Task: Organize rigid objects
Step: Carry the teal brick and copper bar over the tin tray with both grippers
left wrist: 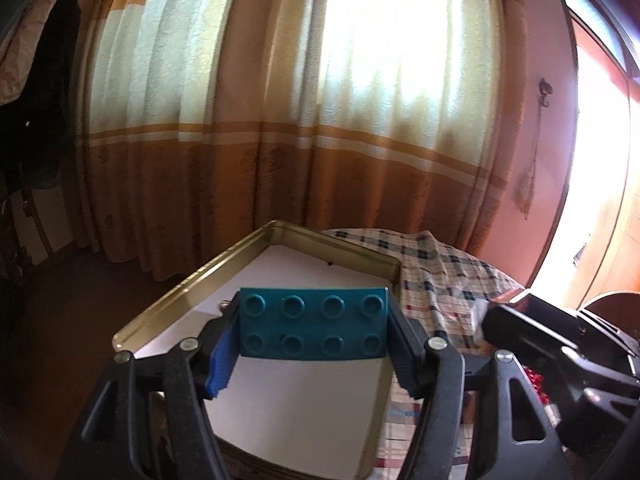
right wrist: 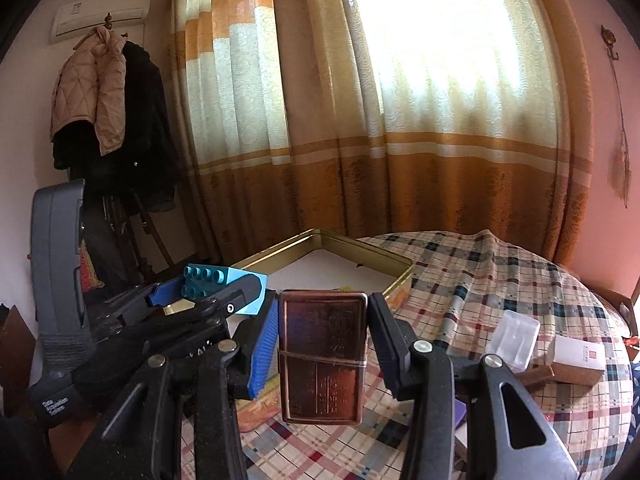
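Left claw (left wrist: 314, 340) clamps teal brick (left wrist: 313, 323) above tin (left wrist: 256, 240); right claw (right wrist: 322, 354) clamps lighter (right wrist: 322, 356)

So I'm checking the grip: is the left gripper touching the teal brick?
Touching. The left wrist view shows the left gripper with both fingers pressed against the ends of the teal brick.

Orange-and-cream striped floor-length curtains (right wrist: 400, 120) fill frame centre, backlit by bright window. White wall air conditioner (right wrist: 102, 12) upper left; beige quilted jacket (right wrist: 90, 88) and black coat (right wrist: 146, 128) hang below. Pink wall (left wrist: 548, 140) right. Plaid-checked tablecloth (right wrist: 500, 280) lower right.
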Demonstrator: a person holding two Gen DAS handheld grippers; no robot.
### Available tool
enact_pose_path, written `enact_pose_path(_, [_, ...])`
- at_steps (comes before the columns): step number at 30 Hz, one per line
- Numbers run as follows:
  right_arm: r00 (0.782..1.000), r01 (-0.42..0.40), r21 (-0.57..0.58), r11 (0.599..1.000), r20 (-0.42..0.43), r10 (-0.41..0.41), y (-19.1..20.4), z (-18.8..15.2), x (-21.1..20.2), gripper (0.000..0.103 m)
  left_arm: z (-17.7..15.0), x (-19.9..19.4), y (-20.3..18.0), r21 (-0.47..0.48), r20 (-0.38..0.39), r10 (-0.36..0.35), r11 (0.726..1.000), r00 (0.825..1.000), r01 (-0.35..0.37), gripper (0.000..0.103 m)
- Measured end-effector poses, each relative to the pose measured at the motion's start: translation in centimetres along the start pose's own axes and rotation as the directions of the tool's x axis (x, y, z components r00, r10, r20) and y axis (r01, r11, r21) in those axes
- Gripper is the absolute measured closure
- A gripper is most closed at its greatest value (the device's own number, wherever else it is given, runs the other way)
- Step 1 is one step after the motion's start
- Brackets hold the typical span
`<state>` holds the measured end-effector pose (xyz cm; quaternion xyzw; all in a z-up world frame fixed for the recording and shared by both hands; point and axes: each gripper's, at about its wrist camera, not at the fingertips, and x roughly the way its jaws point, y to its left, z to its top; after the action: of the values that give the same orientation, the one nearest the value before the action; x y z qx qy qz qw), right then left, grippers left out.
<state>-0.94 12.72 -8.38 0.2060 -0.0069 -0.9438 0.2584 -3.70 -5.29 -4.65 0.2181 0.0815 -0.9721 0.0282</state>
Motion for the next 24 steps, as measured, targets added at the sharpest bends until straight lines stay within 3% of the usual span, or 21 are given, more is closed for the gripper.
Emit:
enact_pose_path(12, [0.997,-0.067,0.011,0.998,-0.046,0.068,1.1,1.9,2.9,0.056,0.7,1.9,4.0,-0.036,-0.046,0.105,0.994,0.993,-0.107,0.039])
enact_pose_path(24, [0.981,-0.090,0.014,0.996,-0.173,0.091,2.0,1.2,7.9,0.056,0.6,4.4,5.7,-0.032,-0.145,0.135,0.990,0.980,-0.141,0.039])
